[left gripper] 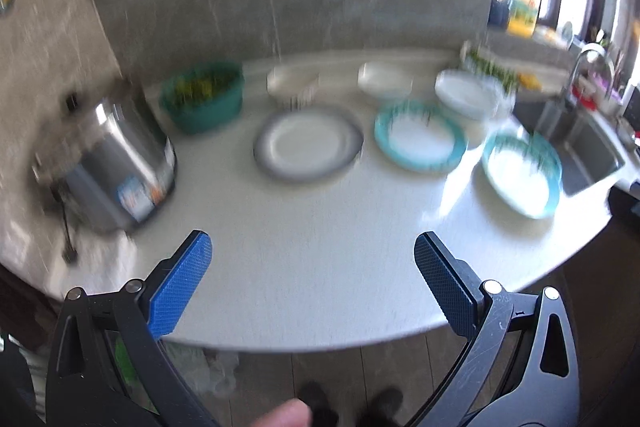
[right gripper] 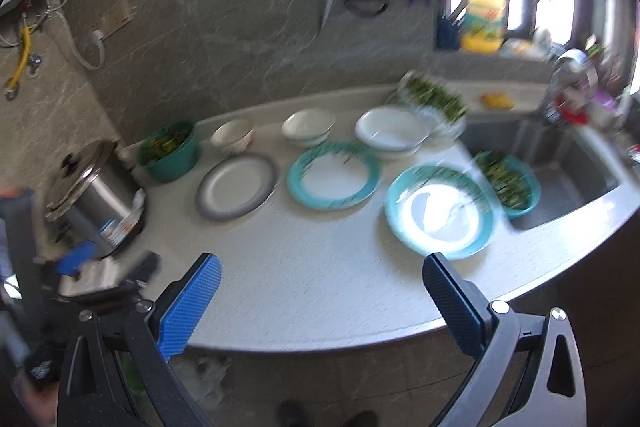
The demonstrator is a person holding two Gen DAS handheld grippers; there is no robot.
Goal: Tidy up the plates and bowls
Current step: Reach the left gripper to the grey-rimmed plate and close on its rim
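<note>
While your plates lie flat on the bench (right gripper: 312, 287), grey-rimmed plate (right gripper: 237, 185) ahead of your right gripper (right gripper: 322, 291), two teal-rimmed plates (right gripper: 333, 174) beyond its right finger, bowls (right gripper: 308, 126) behind, both grippers' fingers spread apart, left gripper (left gripper: 313, 269) empty too.

bare near counter (right gripper: 320, 287), plates (right gripper: 334, 174) behind

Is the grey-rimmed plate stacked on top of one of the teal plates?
No, the grey-rimmed plate lies alone on the counter, left of the teal plate.
</note>
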